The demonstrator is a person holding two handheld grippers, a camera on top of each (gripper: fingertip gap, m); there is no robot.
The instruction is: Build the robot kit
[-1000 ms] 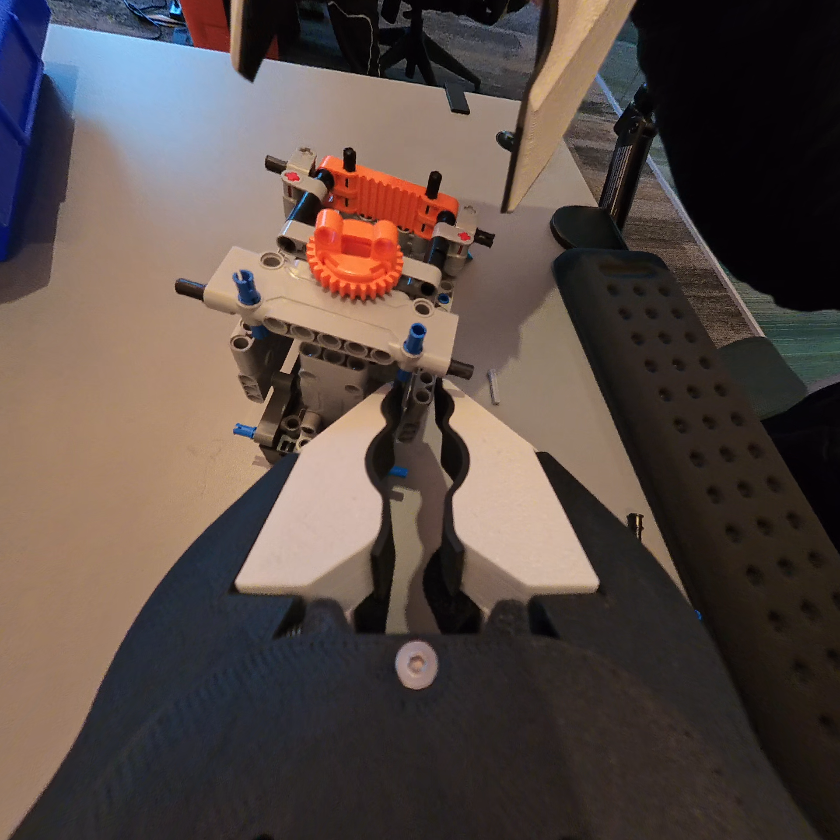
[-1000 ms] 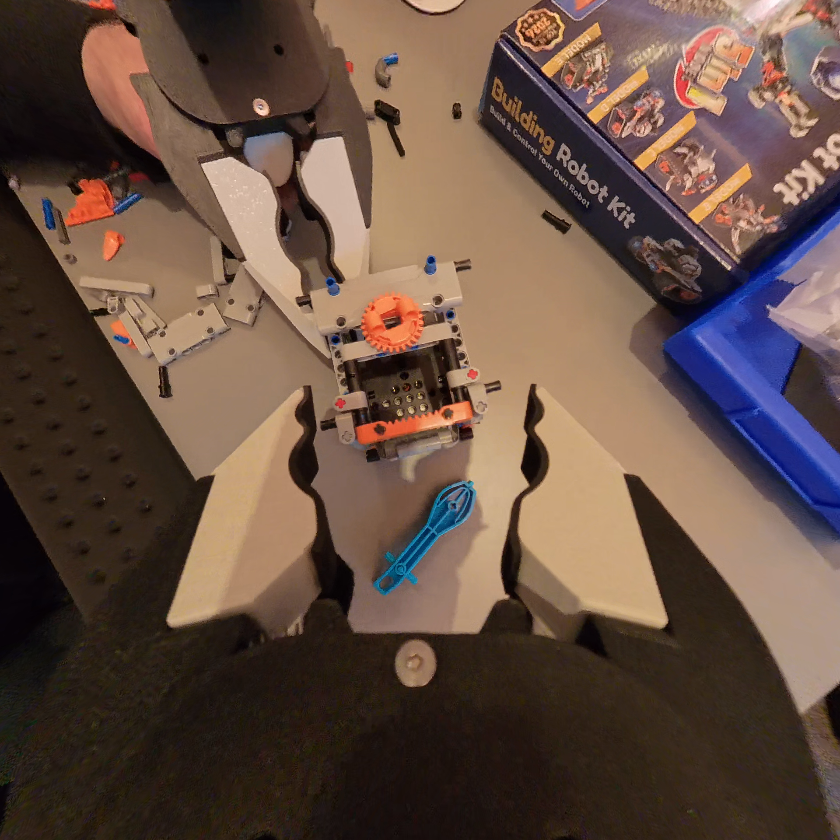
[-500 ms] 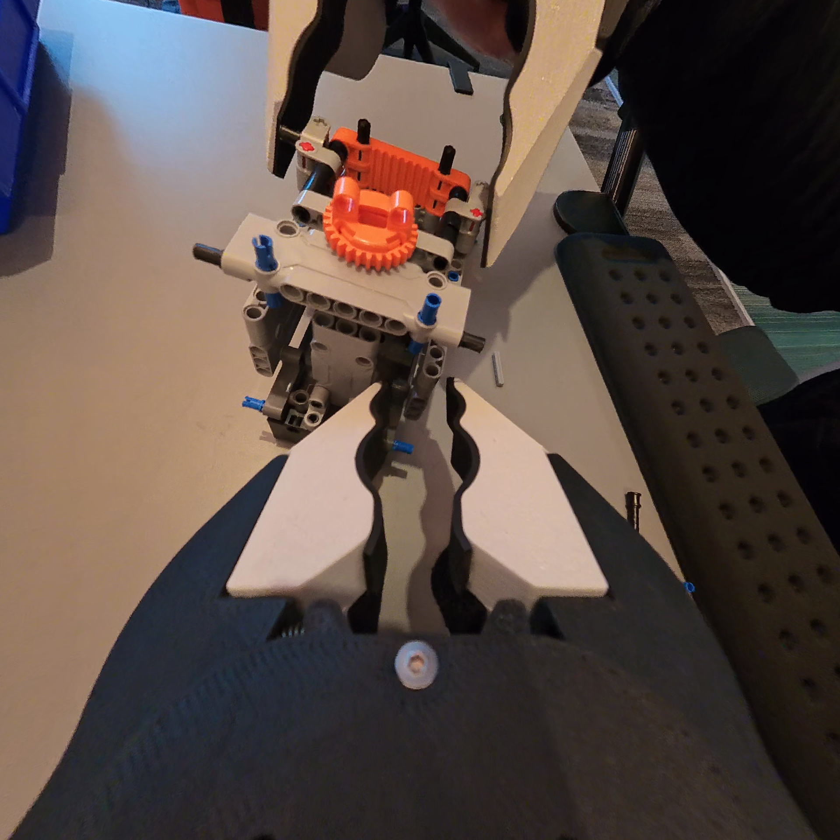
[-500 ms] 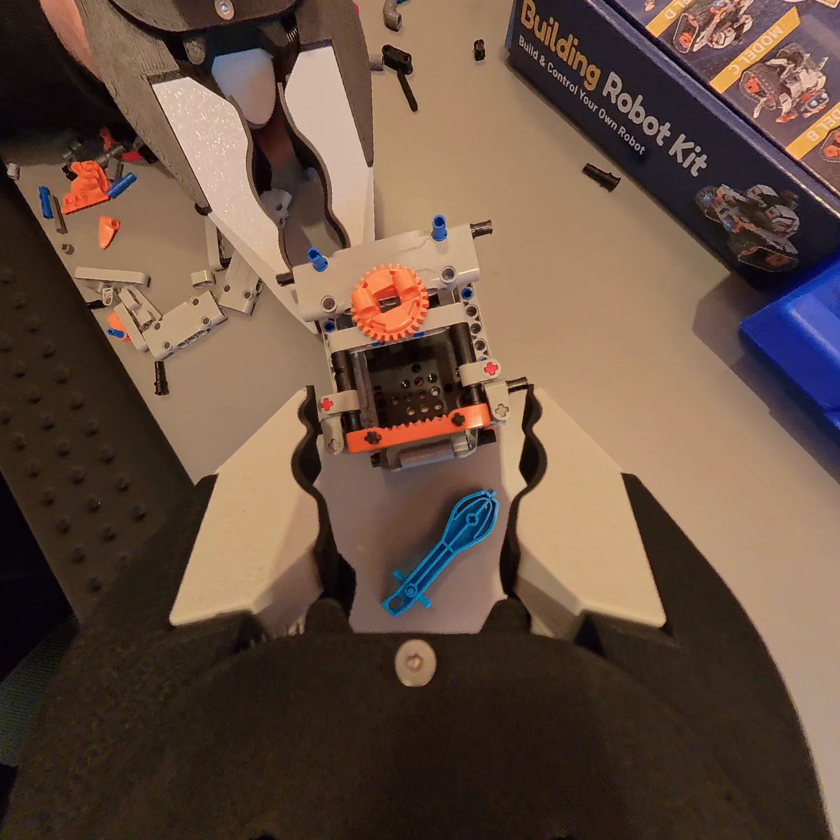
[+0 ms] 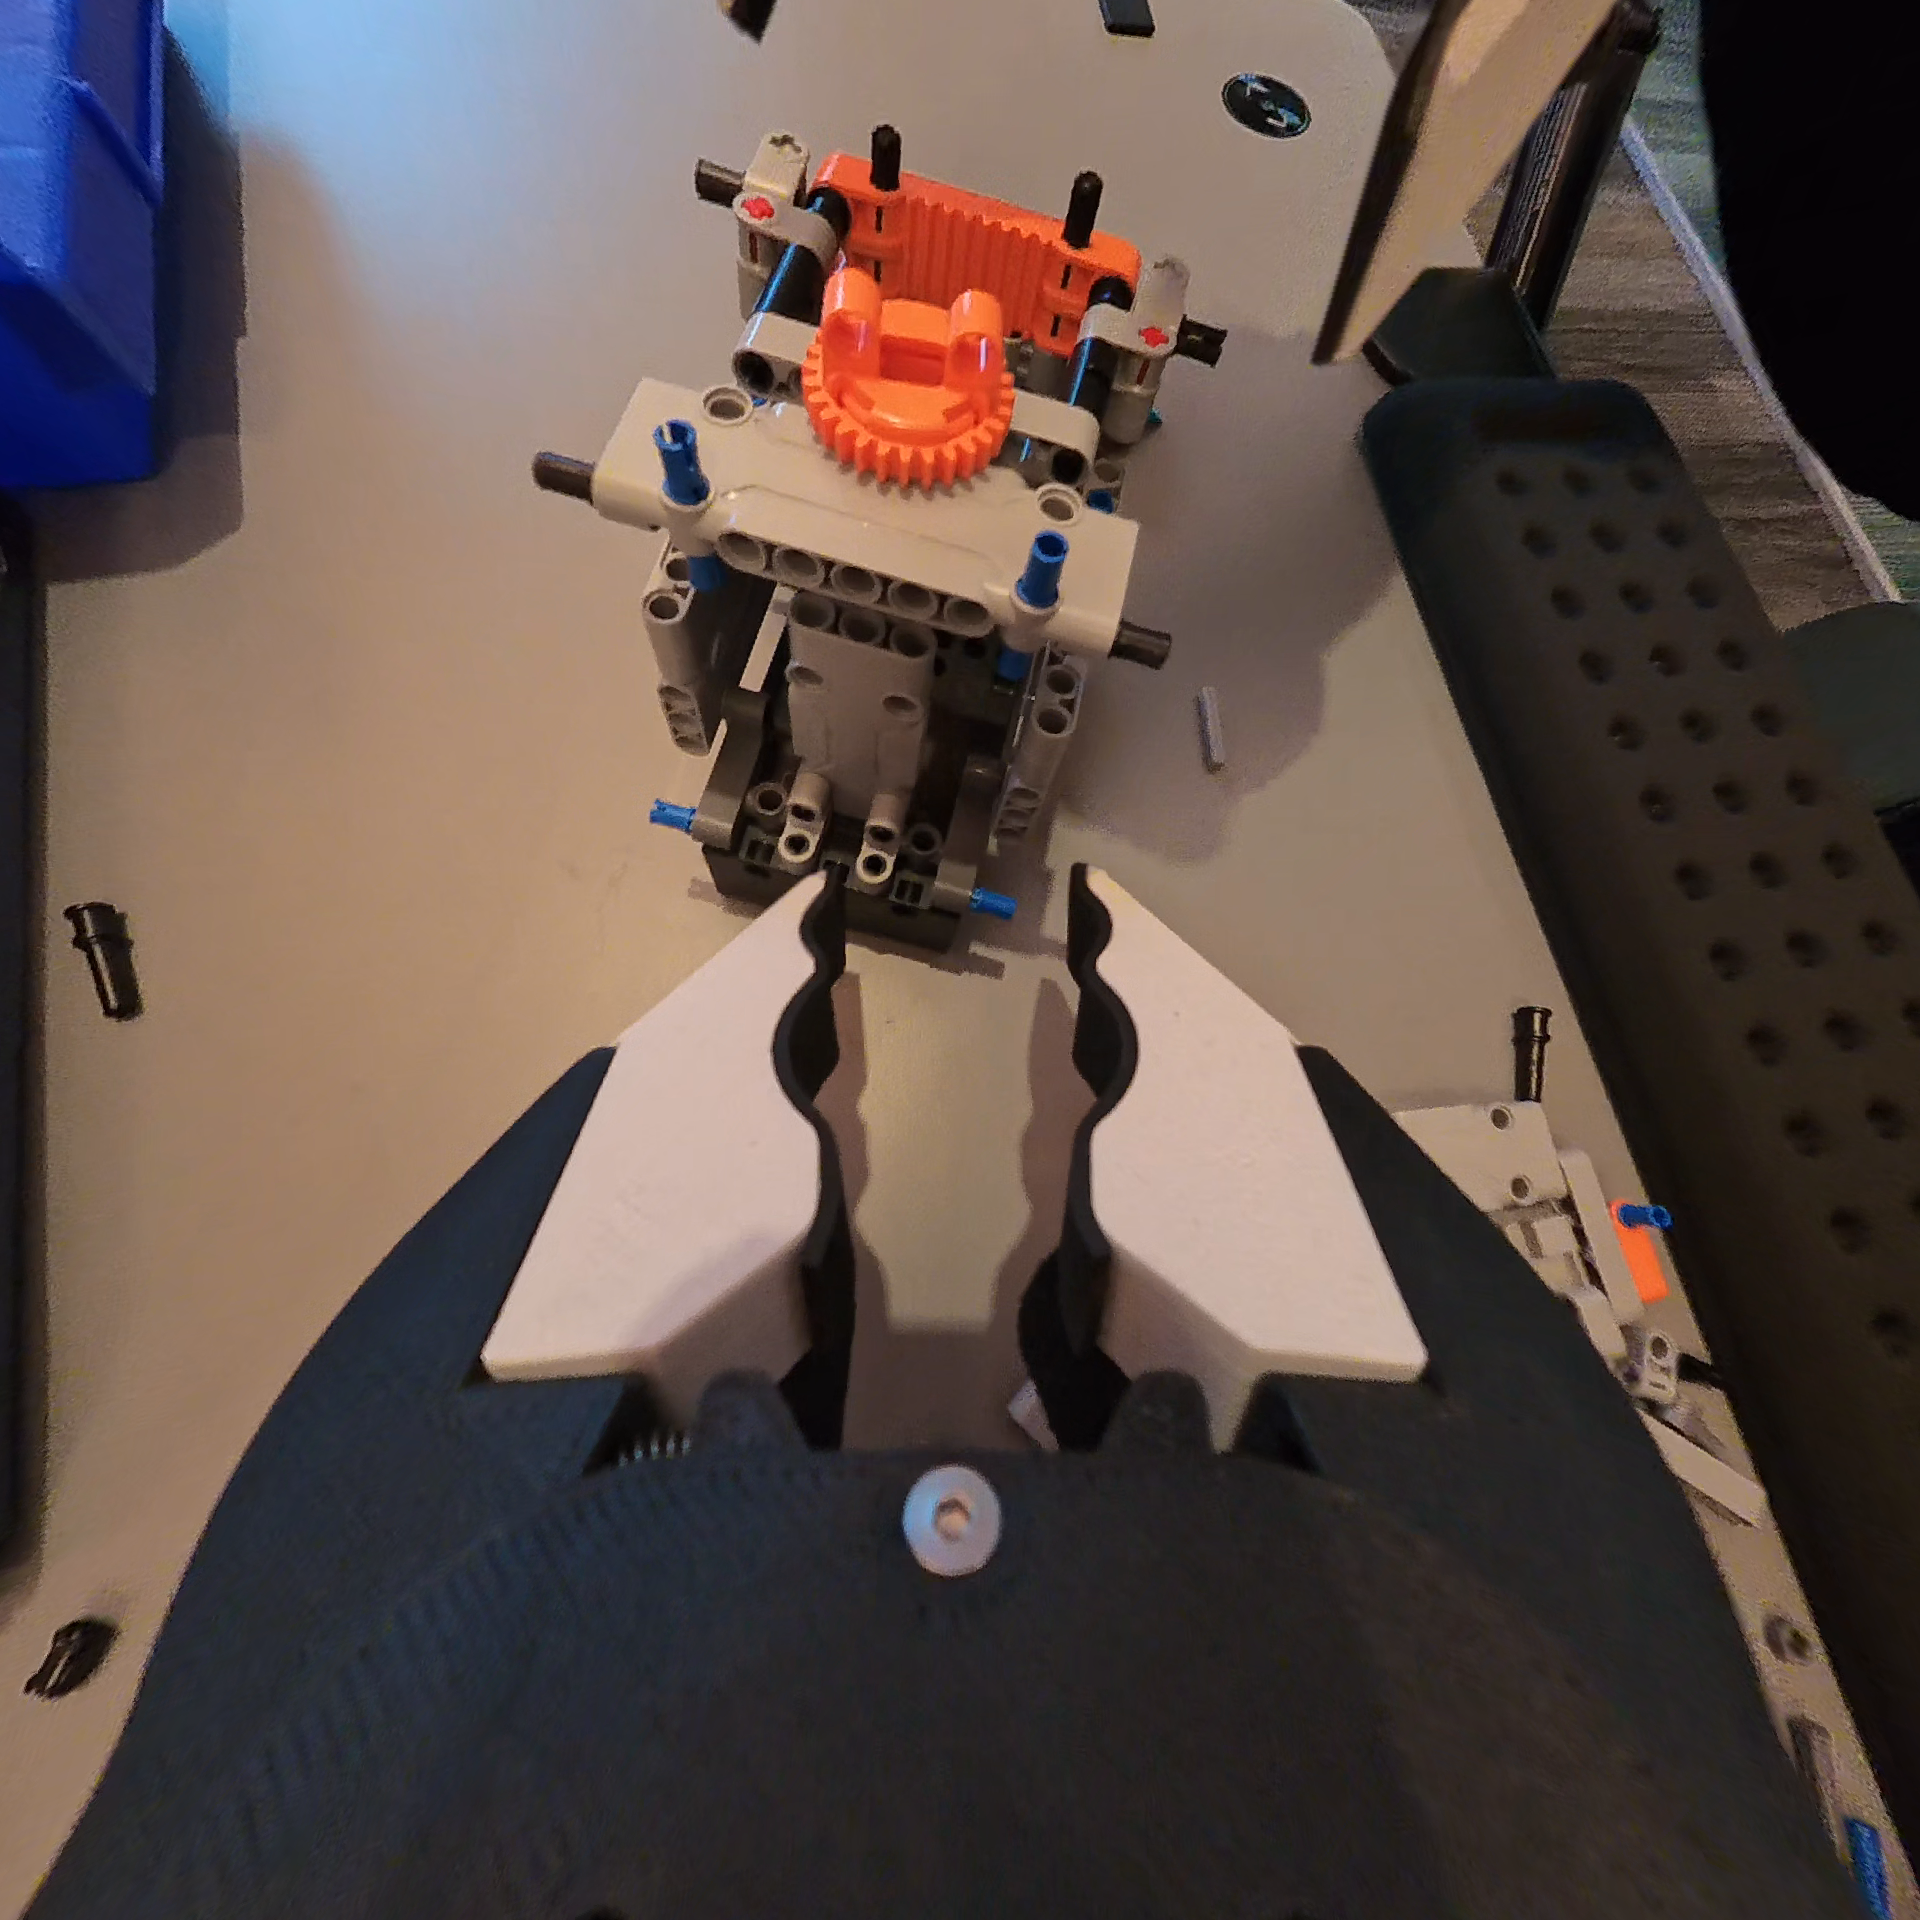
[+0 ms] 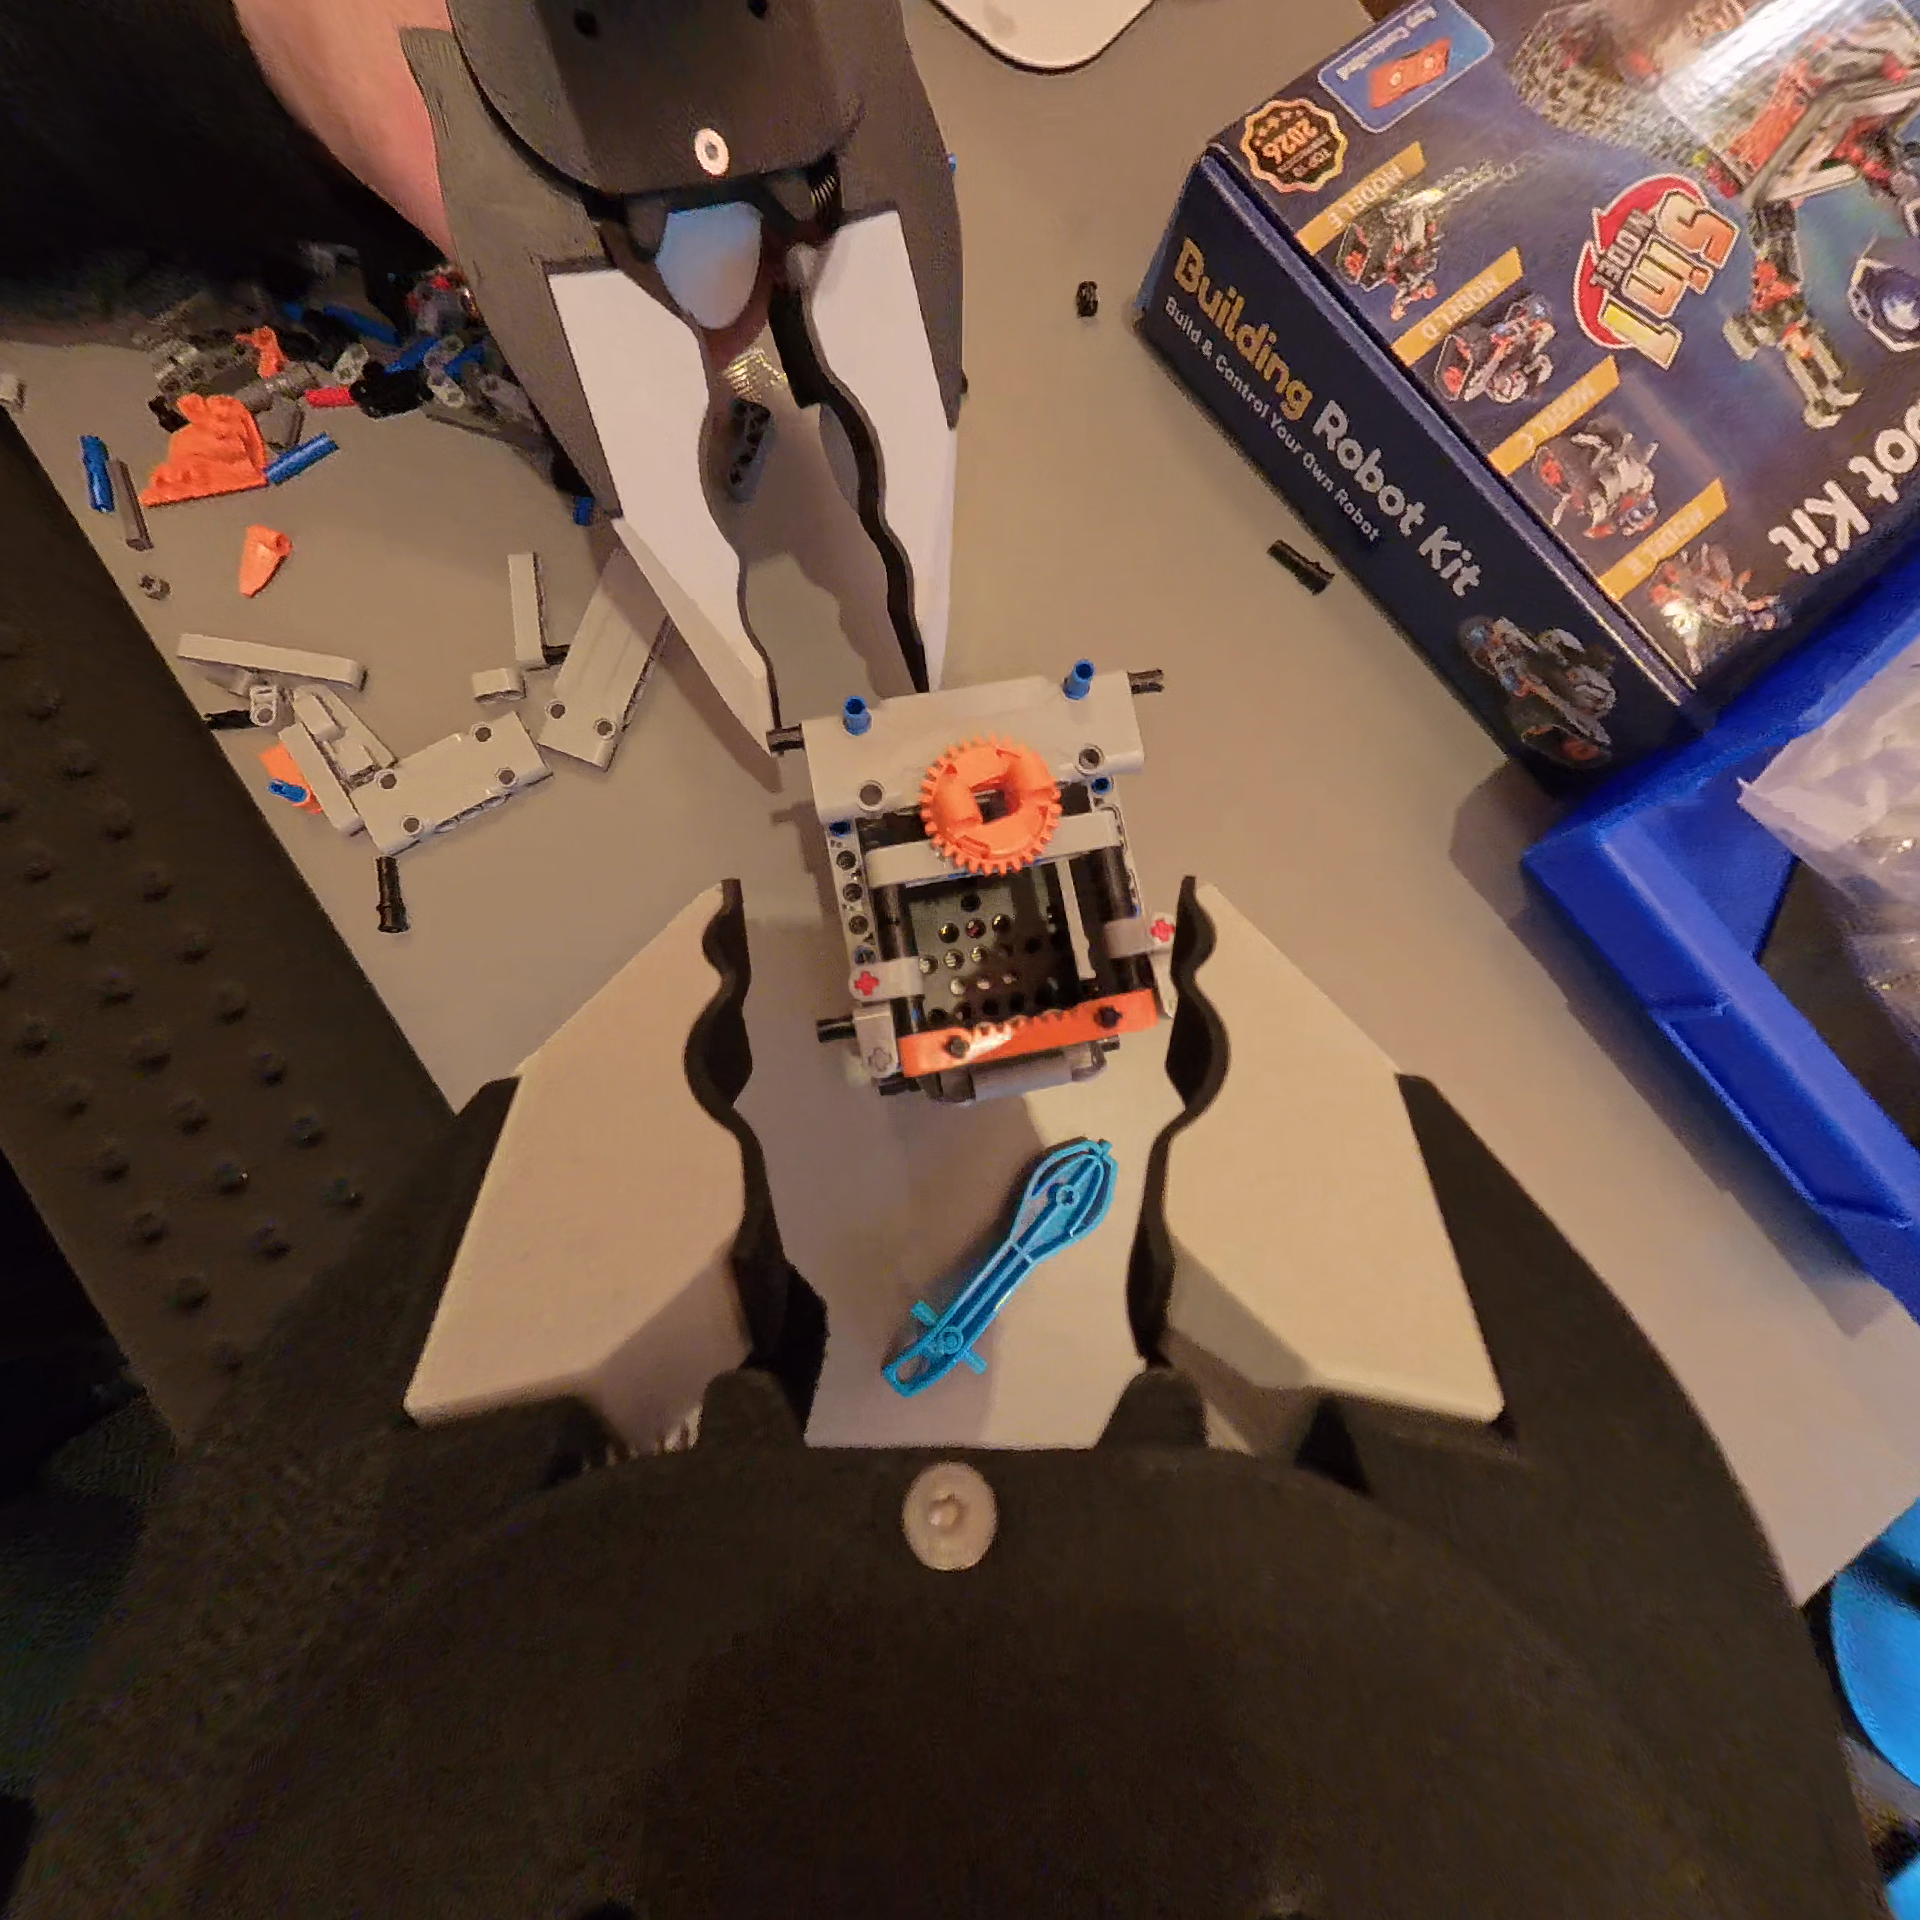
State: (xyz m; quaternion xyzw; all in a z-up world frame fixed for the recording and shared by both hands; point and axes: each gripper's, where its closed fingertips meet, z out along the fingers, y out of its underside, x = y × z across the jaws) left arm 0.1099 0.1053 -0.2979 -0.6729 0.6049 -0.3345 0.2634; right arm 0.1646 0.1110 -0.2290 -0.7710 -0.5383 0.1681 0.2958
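Observation:
A grey, black and orange brick model with an orange gear on top stands on the grey table. My left gripper is open and empty, its tips just short of the model's near base. In the right wrist view the model sits between the tips of my open right gripper, close to the right finger, and the left gripper points at its far side. A light blue tool lies on the table between the right fingers. One right finger shows at the top right of the left wrist view.
A dark blue printed box and a blue bin lie to the right in the right wrist view. Loose grey, orange and black pieces lie on the other side. A black perforated pad borders the table. Small black pins lie about. The gap from one gripper's tips to the other's is roughly 10 cm.
My left gripper has opened wider and drawn back from the model's base. My right gripper came down around the model's far end, then lifted and shifted sideways, still open.

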